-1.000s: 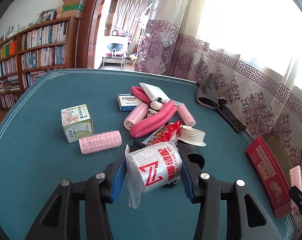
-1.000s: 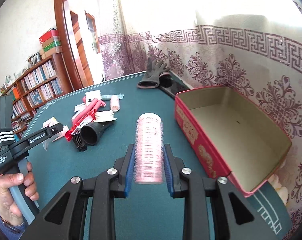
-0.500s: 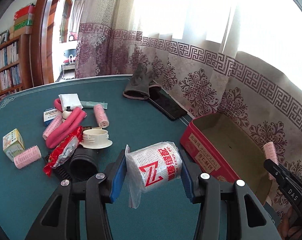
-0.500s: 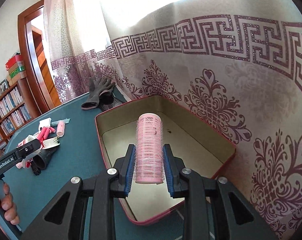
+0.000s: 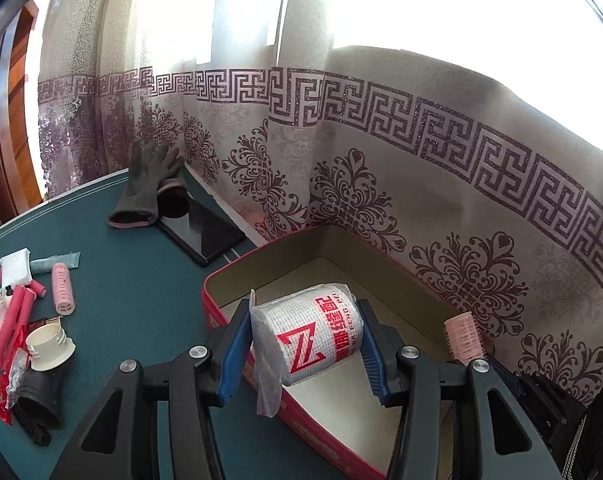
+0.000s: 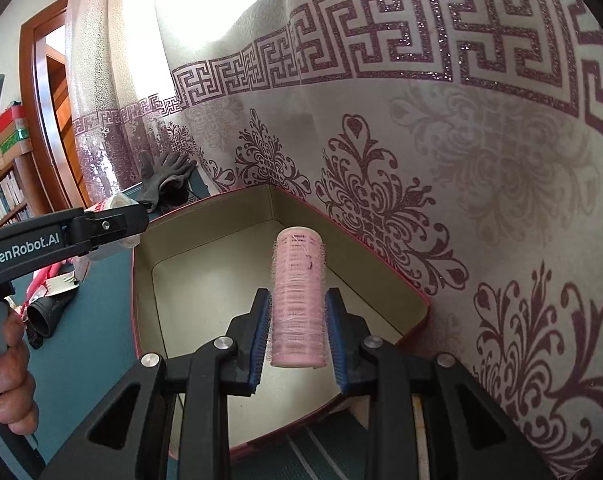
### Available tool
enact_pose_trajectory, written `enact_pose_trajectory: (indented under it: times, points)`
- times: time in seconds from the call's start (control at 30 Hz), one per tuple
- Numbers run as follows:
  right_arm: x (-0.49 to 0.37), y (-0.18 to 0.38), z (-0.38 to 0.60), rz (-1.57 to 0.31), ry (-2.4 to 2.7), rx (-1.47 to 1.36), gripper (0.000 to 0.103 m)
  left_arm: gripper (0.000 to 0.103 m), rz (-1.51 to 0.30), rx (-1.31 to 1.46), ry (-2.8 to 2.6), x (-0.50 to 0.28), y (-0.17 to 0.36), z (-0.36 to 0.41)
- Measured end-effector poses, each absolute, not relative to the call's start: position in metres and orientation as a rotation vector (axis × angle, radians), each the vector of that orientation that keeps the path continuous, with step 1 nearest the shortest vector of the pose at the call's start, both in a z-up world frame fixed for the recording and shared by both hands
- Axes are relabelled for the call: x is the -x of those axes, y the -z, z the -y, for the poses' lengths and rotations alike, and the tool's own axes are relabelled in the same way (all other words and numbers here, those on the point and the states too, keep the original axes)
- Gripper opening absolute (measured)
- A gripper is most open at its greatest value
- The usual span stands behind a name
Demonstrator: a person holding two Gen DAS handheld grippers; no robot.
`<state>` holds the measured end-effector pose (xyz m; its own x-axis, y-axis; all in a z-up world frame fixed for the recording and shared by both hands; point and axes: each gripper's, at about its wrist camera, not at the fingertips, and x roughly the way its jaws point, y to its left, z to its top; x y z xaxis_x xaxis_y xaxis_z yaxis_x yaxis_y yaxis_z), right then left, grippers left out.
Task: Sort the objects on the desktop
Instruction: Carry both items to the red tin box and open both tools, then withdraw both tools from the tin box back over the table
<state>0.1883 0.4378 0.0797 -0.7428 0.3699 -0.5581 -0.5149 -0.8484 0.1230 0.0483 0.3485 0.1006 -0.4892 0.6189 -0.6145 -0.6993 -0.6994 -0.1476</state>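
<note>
Hand-held grippers, left [image 5: 305,350] clamped on a wrapped roll [image 5: 307,336] and right [image 6: 297,336] on a pink curler [image 6: 298,300], have been brought from the surface over the red box [image 6: 141,280], ready for release.

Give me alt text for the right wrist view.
The right gripper holds a pink cylindrical hair roller upright above an open red box with a bare beige interior. The left gripper, at left, holds a white wrapped roll; a patterned curtain hangs behind.

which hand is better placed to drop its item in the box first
Right. Its tongs hold the hair roller squarely over the open box; the left tongs hold the wrapped roll only over the box's near edge.
</note>
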Motion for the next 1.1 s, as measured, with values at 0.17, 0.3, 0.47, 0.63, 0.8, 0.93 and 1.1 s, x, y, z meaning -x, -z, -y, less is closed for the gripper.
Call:
enact_pose_trajectory:
  times: [0.17,0.3,0.47,0.63,0.8,0.93,1.1]
  points:
    - [-0.190,-0.078,-0.439,-0.361,-2.513,0.726,0.055,0.103,-0.182,0.795,-2.283,-0.053,-0.098,-0.346]
    - [-0.196,-0.081,-0.441,-0.395,-2.511,0.680,0.072,0.103,-0.210,0.817,-2.351,-0.044,-0.096,-0.324]
    - [-0.195,-0.081,-0.434,-0.399,-2.527,0.688,0.078,0.103,-0.158,0.881,-2.431,-0.031,-0.087,-0.290]
    - [-0.189,-0.081,-0.421,-0.375,-2.550,0.704,0.080,0.103,-0.153,0.919,-2.492,-0.026,-0.077,-0.265]
    - [-0.186,-0.082,-0.411,-0.368,-2.559,0.711,0.081,0.103,-0.181,0.932,-2.539,-0.026,-0.069,-0.245]
    - [-0.184,-0.084,-0.402,-0.363,-2.568,0.709,0.081,0.103,-0.174,0.955,-2.552,-0.024,-0.065,-0.231]
    - [-0.180,-0.086,-0.388,-0.358,-2.584,0.715,0.082,0.103,-0.152,0.979,-2.568,-0.021,-0.062,-0.212]
